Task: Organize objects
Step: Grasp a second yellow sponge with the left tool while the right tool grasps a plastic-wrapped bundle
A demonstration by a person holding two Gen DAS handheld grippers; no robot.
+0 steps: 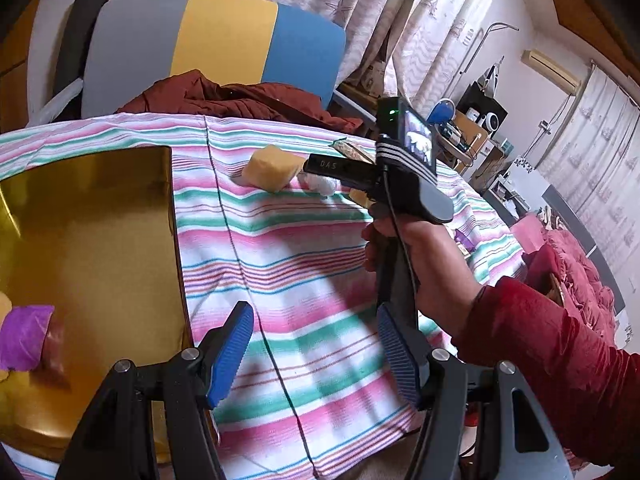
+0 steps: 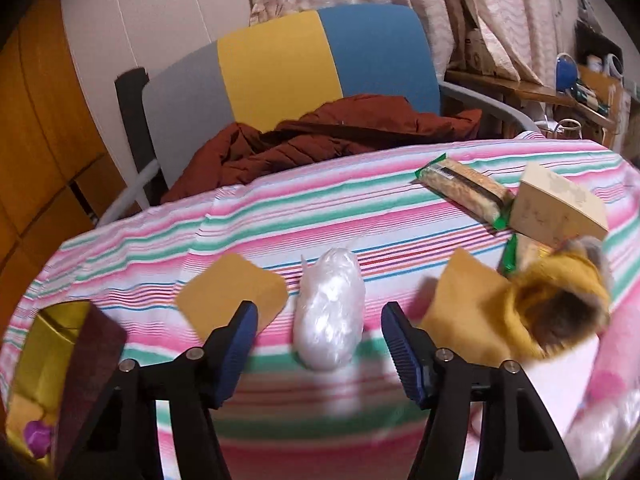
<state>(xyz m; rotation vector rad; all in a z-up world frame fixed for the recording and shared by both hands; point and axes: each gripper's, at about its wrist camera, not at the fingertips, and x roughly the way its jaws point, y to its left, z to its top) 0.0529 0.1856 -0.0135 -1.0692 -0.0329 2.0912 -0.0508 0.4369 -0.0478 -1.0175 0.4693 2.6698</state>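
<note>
Only the left wrist view shows the inside of the gold box (image 1: 100, 240) with a purple packet (image 1: 24, 336) in it, and the hand (image 1: 424, 256) holding the right gripper (image 2: 318, 336). The right wrist view shows a clear plastic bag (image 2: 330, 312) on the striped cloth (image 2: 360, 208) between its spread fingers, long axis pointing away from the camera. The left gripper (image 1: 316, 344) is also spread and holds nothing.
</note>
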